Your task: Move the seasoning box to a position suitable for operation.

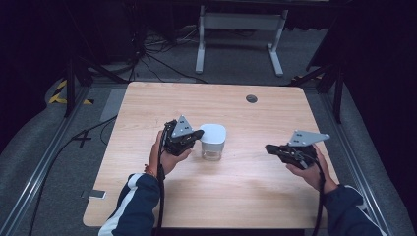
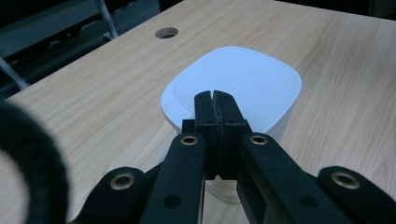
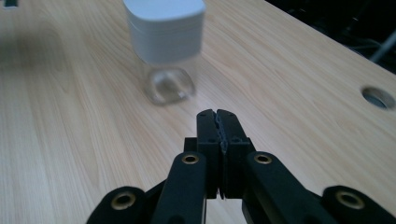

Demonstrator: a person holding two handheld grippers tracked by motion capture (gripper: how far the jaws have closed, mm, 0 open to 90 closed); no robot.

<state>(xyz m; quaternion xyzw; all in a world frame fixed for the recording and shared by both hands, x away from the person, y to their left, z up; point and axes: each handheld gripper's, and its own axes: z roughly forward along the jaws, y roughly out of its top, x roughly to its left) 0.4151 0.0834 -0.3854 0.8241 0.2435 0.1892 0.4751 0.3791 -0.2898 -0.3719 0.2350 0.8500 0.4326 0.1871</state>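
Left hand-held gripper (image 1: pixel 196 133), jaws shut and empty, steadies the lidded jar (image 1: pixel 213 141) mid-frame; right hand-held gripper (image 1: pixel 269 148), closed on nothing, waits lower right on the counter (image 1: pixel 147 103)

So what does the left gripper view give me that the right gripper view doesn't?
Left gripper view alone: the white rounded-square lid from above, with the shut left hand-held gripper at its near edge. Right gripper view alone: the clear glass jar body under that lid from the side, beyond the shut, empty right hand-held gripper. Both: the light wooden table and its round cable hole.
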